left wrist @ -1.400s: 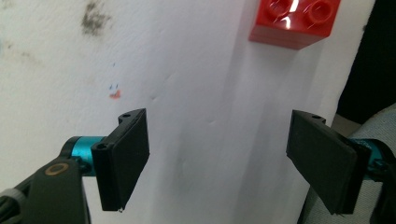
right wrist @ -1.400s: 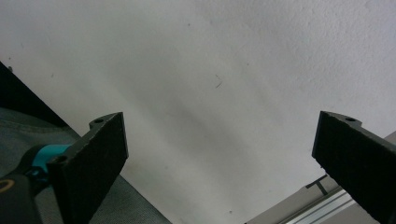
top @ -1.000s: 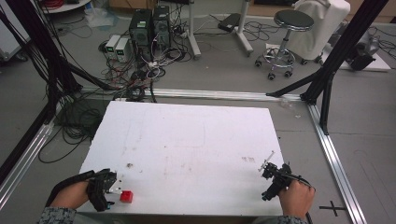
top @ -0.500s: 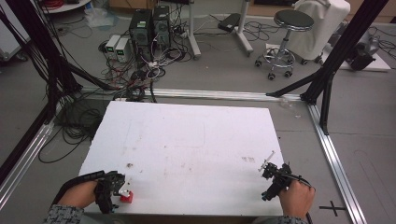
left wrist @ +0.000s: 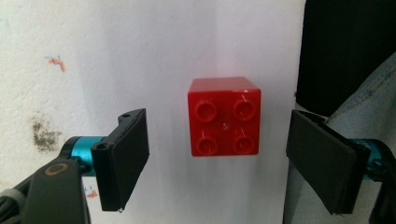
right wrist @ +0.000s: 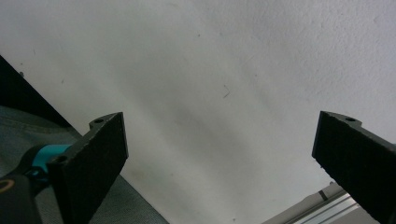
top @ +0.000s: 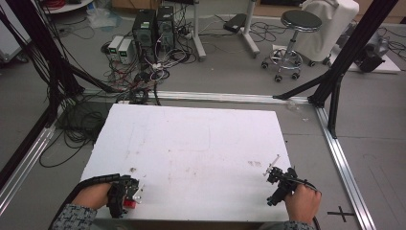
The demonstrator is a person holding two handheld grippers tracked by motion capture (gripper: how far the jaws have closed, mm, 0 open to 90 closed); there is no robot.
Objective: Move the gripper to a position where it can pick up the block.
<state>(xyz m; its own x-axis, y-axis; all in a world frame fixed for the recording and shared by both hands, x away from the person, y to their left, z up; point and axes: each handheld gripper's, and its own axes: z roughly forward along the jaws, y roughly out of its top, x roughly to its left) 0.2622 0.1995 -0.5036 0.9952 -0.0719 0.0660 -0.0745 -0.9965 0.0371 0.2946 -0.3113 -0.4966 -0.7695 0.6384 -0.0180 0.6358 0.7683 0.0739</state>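
A red four-stud brick [left wrist: 224, 116] lies on the white table top [top: 191, 143] close to its front left edge. In the left gripper view, my left gripper [left wrist: 217, 140] is open around it, one black pad on each side with a gap to the brick on both. From the high view the brick [top: 129, 204] peeks out as a small red patch under the left gripper [top: 122, 194]. My right gripper [top: 276, 182] rests near the front right corner. In its own view the right gripper [right wrist: 223, 122] stands wide open over bare white table.
Aluminium rails [top: 342, 158] and black frame posts [top: 335, 81] border the table. On the floor behind it are tangled cables [top: 143, 76], computer boxes [top: 153, 24] and a stool [top: 292, 28]. A dark smudge [left wrist: 44, 135] marks the table near the left jaw.
My left hand has moved right along the front edge, bringing its open gripper over the red brick, which now sits between the jaws. The right hand has stayed put.
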